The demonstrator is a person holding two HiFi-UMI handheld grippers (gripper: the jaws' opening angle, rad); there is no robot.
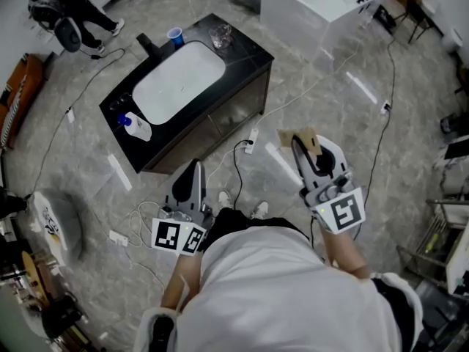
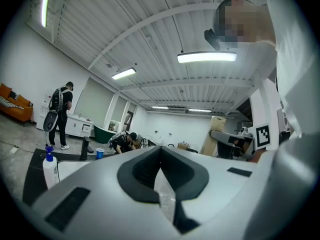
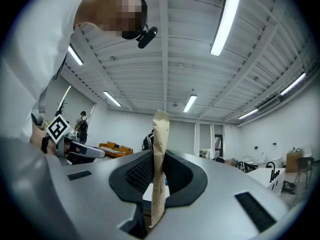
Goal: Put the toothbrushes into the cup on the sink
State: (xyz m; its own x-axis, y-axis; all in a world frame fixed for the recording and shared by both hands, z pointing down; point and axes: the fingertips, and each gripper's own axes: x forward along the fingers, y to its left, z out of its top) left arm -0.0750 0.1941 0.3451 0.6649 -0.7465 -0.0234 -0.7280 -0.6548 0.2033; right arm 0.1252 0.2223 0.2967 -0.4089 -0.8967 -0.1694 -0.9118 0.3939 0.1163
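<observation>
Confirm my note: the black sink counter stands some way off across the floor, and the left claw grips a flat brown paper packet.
One thing is wrong: the right claw grips the flat brown paper packet, as the right gripper view shows. The left claw is shut on nothing. The rest holds: the black sink counter stands some way off across the floor.

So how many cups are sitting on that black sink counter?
2: a blue cup at the counter's far edge, and a clear glass to its right near the corner. None seems hidden.
</observation>
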